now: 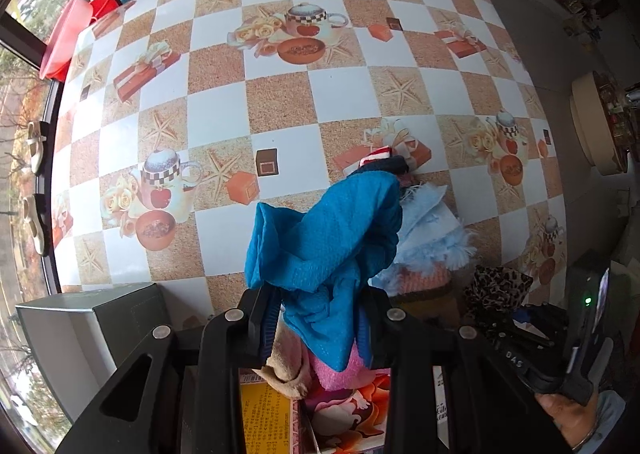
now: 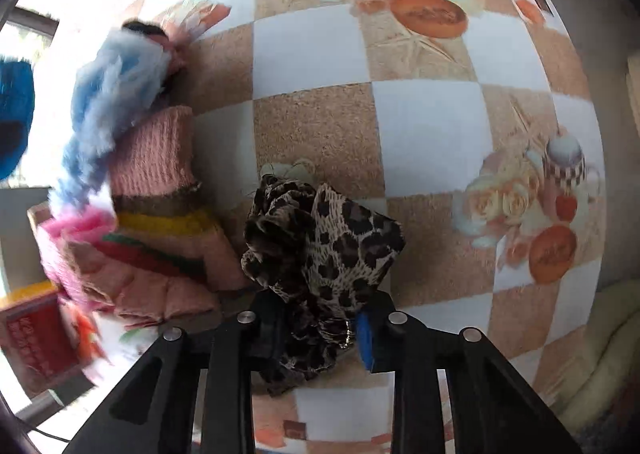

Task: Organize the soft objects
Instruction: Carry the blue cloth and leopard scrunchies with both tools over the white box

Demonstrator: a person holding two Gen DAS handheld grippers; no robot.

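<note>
Left gripper (image 1: 320, 328): clamped on blue knit cloth (image 1: 332, 238), which hangs above an open printed box (image 1: 272, 410) holding pink and tan pieces. Right gripper (image 2: 320, 334): pinching leopard-print fabric (image 2: 324, 250) above the tablecloth (image 2: 320, 126). Beyond: striped pink knit (image 2: 160, 238), then fluffy light-blue item (image 2: 116, 94), on the table.

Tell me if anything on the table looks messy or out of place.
Yes. Beside the leopard-print cloth in the right gripper, a fluffy light blue piece lies crooked over a pink striped knit, a loose heap on the table. The left gripper holds a crumpled blue cloth.
</note>
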